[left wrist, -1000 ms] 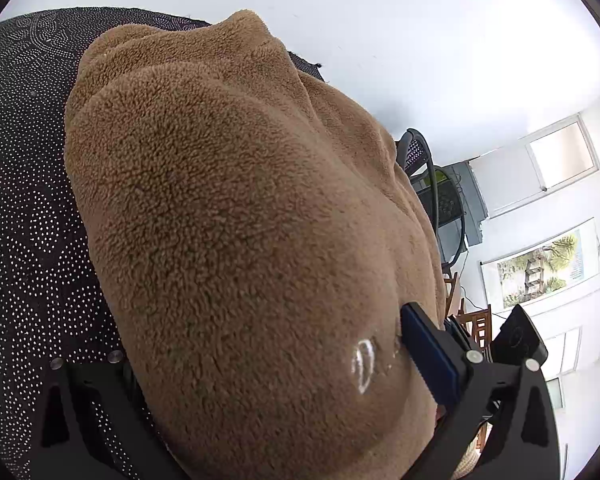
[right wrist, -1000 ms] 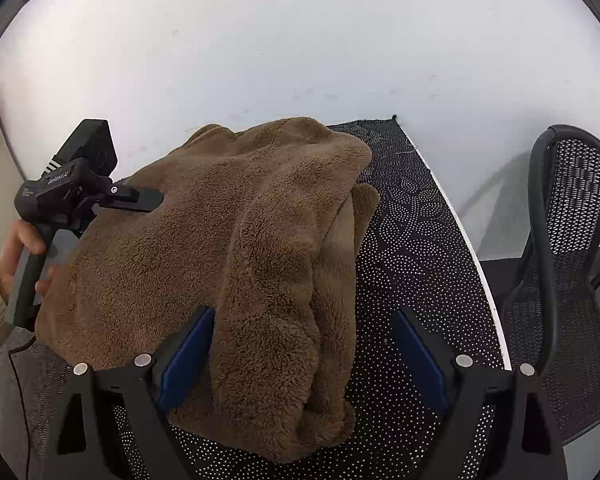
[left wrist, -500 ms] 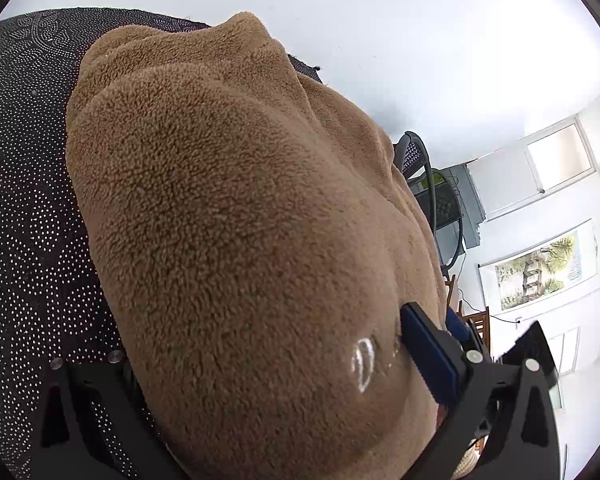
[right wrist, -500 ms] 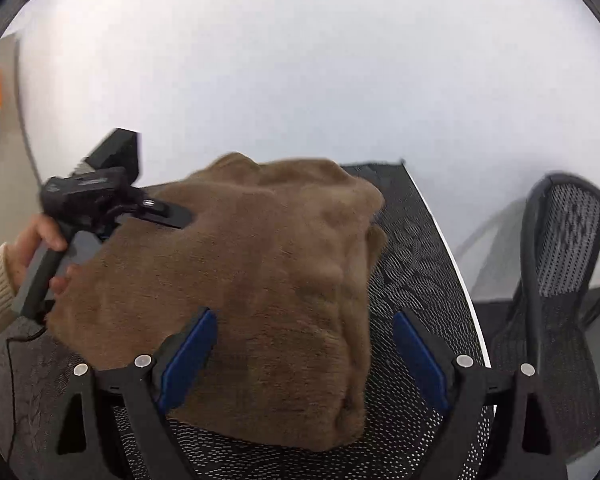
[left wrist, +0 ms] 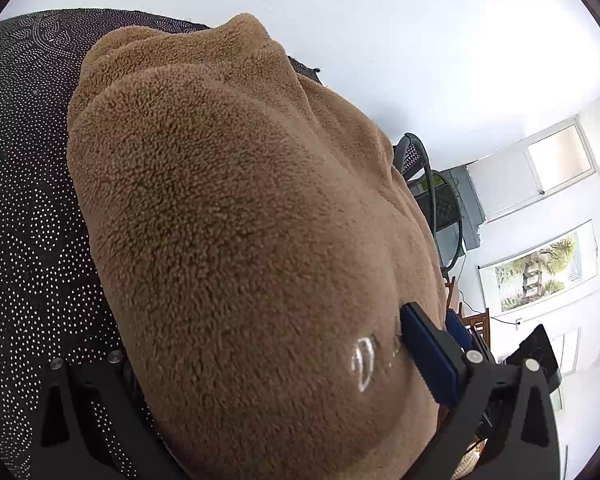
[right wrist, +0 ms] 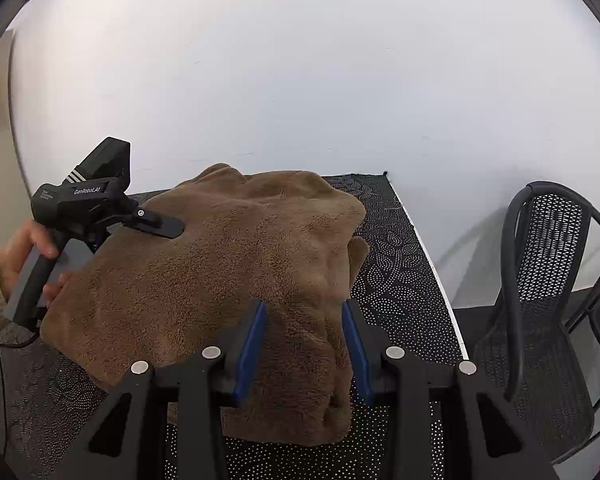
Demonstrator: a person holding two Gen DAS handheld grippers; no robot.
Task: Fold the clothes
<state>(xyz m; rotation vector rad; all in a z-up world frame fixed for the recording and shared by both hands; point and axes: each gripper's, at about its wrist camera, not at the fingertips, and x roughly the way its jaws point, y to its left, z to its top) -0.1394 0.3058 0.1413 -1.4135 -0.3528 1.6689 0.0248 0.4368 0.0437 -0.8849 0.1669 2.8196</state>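
A brown fleece garment [right wrist: 240, 260] lies bunched on the black dotted tablecloth [right wrist: 400, 280]. My right gripper [right wrist: 304, 328] is at its near right side. Its jaws are closing, and a thick fold of fleece fills the gap, touching both blue pads. My left gripper [right wrist: 156, 226] holds the garment's left edge, with one finger on top of the fabric and the other hidden beneath. In the left wrist view the fleece [left wrist: 240, 220] covers most of the picture. It lies between the left gripper's [left wrist: 268, 340] wide-set fingers, and one blue pad [left wrist: 428, 356] presses into it.
A person's hand [right wrist: 24, 248] with a cream sleeve grips the left gripper's handle. A black mesh chair [right wrist: 548, 300] stands off the table's right edge [right wrist: 432, 264]. A white wall rises right behind the table. Bare dotted cloth [left wrist: 28, 200] shows left of the garment.
The right gripper's jaws have come in from wide apart onto the fold of fleece. Its view has tipped up a little. The left gripper and its hold look the same.
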